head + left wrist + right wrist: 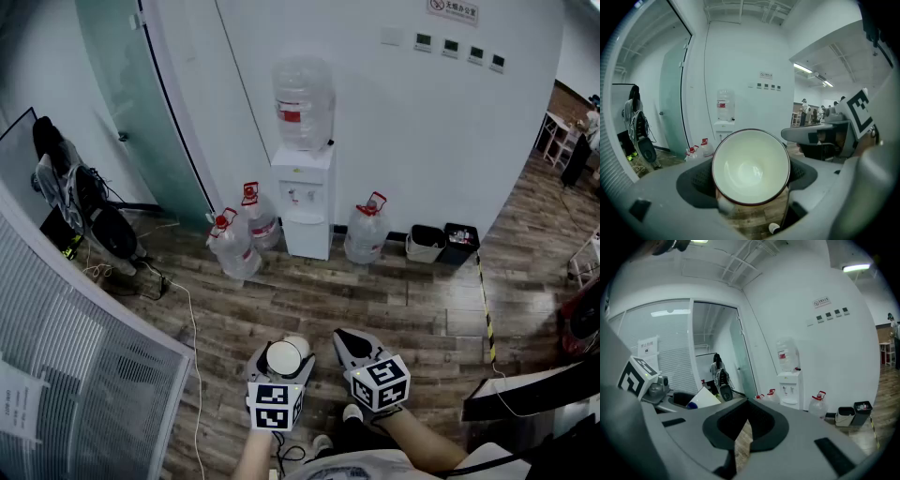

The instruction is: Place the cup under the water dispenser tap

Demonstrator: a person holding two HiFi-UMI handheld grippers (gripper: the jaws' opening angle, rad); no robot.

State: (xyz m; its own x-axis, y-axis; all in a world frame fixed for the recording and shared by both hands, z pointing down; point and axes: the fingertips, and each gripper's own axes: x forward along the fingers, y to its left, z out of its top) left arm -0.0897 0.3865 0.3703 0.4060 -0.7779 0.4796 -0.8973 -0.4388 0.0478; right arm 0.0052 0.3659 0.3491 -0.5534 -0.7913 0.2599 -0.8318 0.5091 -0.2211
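Observation:
A white cup with a dark red rim (283,357) sits between the jaws of my left gripper (281,362), which is shut on its sides and carries it above the wooden floor. In the left gripper view the cup (751,166) fills the middle and its mouth faces the camera; it looks empty. The white water dispenser (305,202) stands against the far wall with a clear bottle on top; its taps (298,196) are well ahead of the cup. My right gripper (345,337) is shut and empty beside the left one, and it points at the dispenser (790,387).
Three water jugs (234,246) (261,217) (366,232) stand on the floor either side of the dispenser. Two small bins (427,242) (459,242) sit to its right. A glass door (141,103), hung clothes (84,206), a blinds partition (84,375) and a floor cable (192,328) lie left.

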